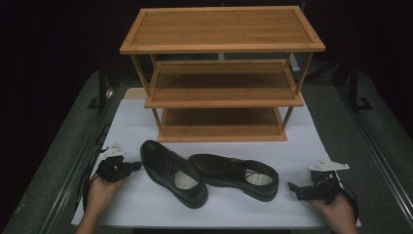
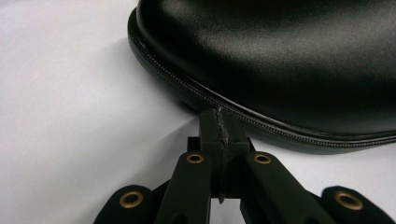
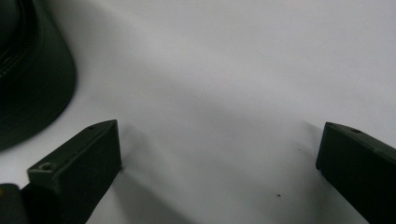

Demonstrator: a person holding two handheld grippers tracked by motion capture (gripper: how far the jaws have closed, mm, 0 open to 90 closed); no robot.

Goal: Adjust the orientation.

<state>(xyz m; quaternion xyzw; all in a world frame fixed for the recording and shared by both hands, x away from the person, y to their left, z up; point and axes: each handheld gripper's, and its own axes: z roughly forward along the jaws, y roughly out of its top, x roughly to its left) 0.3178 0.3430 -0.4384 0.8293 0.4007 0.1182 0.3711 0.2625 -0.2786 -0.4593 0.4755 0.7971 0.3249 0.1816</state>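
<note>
Two black leather shoes lie on the white table top (image 1: 131,126). The left shoe (image 1: 173,173) points its toe up-left; the right shoe (image 1: 236,175) lies with its heel to the right. My left gripper (image 1: 138,166) is shut with nothing in it. In the left gripper view its closed tips (image 2: 219,122) reach the sole seam at the left shoe's toe (image 2: 280,60); I cannot tell if they touch. My right gripper (image 1: 293,190) stands open a short way right of the right shoe's heel. Between its wide-apart fingers (image 3: 84,158) is bare table, with the heel (image 3: 28,70) at the left edge.
A three-tier wooden shoe rack (image 1: 221,46) stands at the back of the table, all its shelves bare. Grey floor and metal rails (image 1: 73,165) flank the table. A hand holds each gripper near the front edge.
</note>
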